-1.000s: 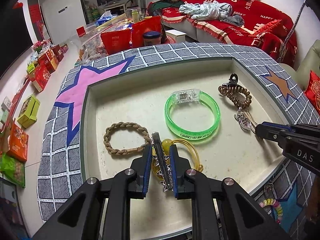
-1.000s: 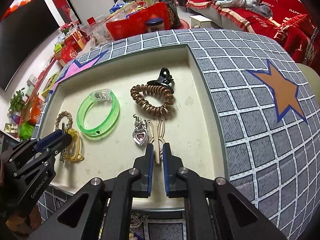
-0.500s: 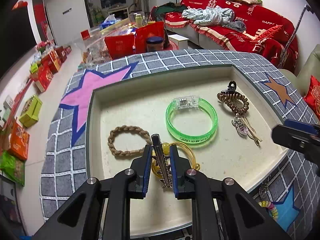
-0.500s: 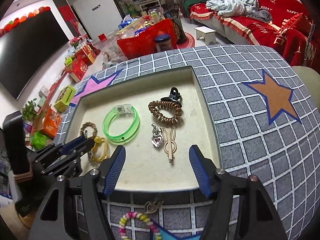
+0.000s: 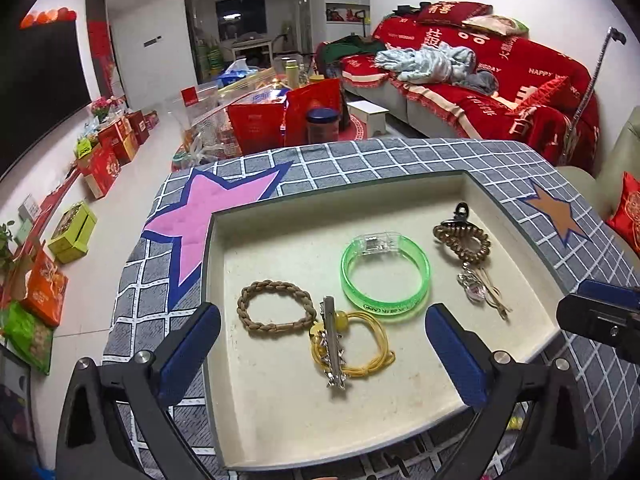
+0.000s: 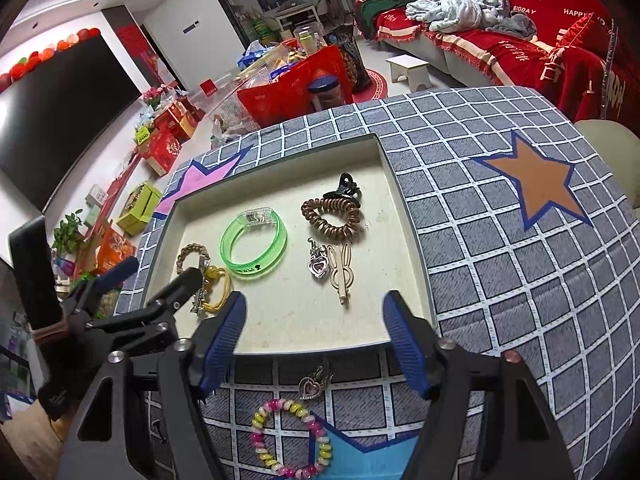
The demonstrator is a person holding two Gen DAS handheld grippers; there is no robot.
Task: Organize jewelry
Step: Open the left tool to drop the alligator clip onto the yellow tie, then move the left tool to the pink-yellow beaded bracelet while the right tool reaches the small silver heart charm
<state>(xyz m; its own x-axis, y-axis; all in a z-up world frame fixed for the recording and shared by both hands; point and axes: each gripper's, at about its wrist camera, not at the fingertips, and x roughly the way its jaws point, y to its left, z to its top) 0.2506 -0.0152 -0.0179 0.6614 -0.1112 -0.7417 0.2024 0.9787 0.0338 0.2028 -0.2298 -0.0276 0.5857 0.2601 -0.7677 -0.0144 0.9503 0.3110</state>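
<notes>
Jewelry tray (image 5: 400, 436): since a second ago we've let go with both tools. Left gripper (image 5: 320, 354), lower centre of its view, jaws opening wide, silver hair clip (image 5: 334, 350) dropped on yellow cord (image 5: 372, 360), nothing pinched. Right gripper (image 6: 312, 336) jaws opening too, beige clip (image 6: 342, 270) lying free beside heart pendant (image 6: 318, 266). Two pieces placed; beaded bracelet (image 6: 290, 436) and heart charm (image 6: 312, 386) remain outside on the cloth, lower centre.

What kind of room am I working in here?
Most likely a home living room: a sofa under red covers, a large dark TV screen on the wall, and gift boxes along the floor. You work at a quilt-covered table holding a jewelry tray.
</notes>
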